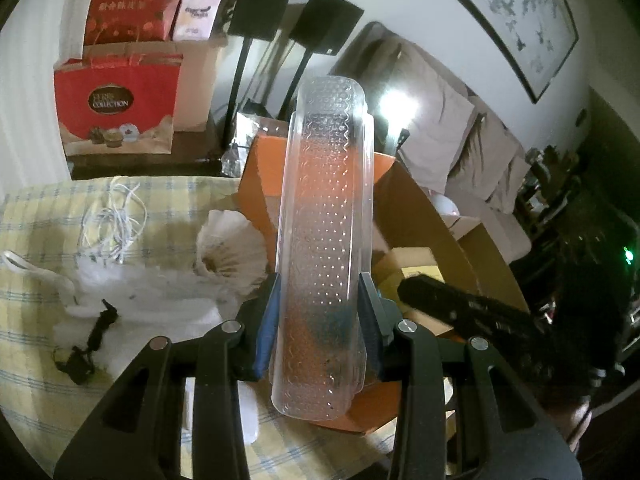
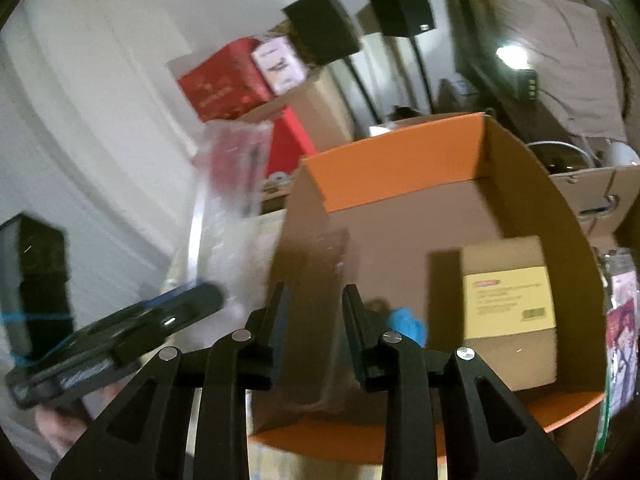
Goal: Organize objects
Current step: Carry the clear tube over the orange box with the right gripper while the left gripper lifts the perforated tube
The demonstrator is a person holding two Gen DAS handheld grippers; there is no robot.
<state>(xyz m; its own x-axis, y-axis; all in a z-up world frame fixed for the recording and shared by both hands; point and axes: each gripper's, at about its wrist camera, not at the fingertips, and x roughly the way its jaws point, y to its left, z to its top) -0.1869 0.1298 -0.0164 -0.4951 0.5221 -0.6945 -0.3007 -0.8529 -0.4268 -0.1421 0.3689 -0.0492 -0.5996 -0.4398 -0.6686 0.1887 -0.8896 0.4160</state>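
Note:
A long clear plastic tray (image 1: pixel 326 200) with a dotted texture stands upright between the blue pads of my left gripper (image 1: pixel 320 306), which is shut on its lower part. Behind the tray is an open cardboard box with orange flaps (image 1: pixel 260 168). In the right wrist view my right gripper (image 2: pixel 316 308) hangs over that box (image 2: pixel 400 160), jaws apart, open. Only a faint see-through blur shows low between the fingers, and I cannot tell what it is. The left gripper (image 2: pixel 188 304) and the tray (image 2: pixel 224 200) appear blurred just left of the box.
Inside the box lie a small labelled carton (image 2: pixel 508 296) and something blue (image 2: pixel 404 320). On the yellow checked cloth (image 1: pixel 40 220) are white cables (image 1: pixel 112 220), a white pleated piece (image 1: pixel 228 248) and fluffy white fabric (image 1: pixel 140 292). Red gift bags (image 1: pixel 116 108), two speakers on stands (image 1: pixel 264 0) and a sofa (image 1: pixel 460 140) stand behind.

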